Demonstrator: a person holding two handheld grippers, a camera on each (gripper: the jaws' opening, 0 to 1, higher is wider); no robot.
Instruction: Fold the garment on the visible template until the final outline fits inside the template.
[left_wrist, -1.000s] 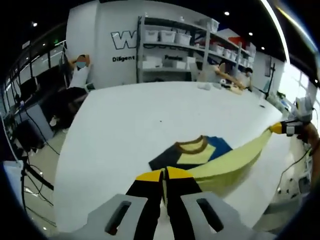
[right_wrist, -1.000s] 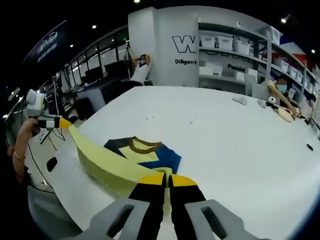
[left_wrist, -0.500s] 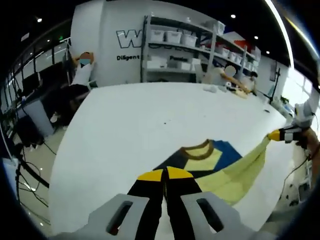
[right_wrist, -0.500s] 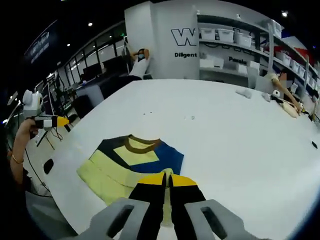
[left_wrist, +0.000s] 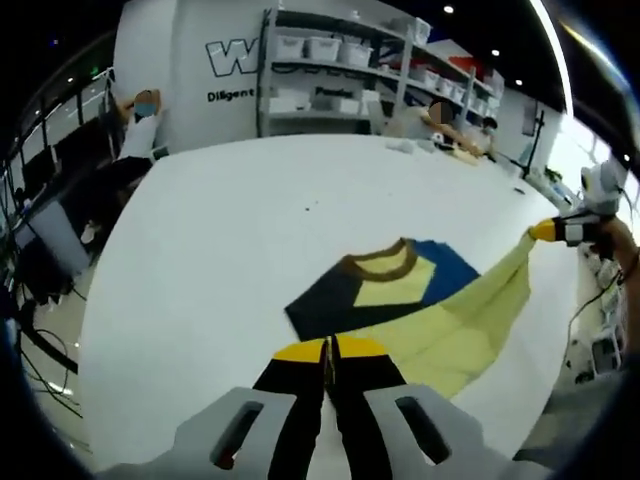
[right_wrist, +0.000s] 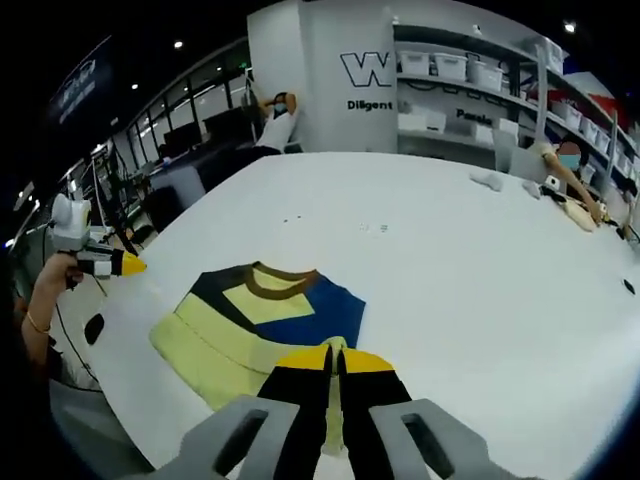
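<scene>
A garment with navy, blue and pale yellow panels and a brown collar lies on the white table. My left gripper is shut, its yellow tips just over the yellow hem's near corner. From the right gripper view the left gripper, held by a hand, stands a little apart from the garment, whose left hem corner rests on the table. My right gripper is shut on the yellow hem. Seen from the left gripper view, the hem rises in a taut point to the right gripper.
Shelves with white bins stand past the table's far end. One person sits at the back left, and another works at the far right corner. Small items lie near that corner. The table edge runs close behind both grippers.
The hem hung lifted and taut between both grippers; now most of it lies on the table and no longer reaches the left gripper. The right gripper still holds its corner.
</scene>
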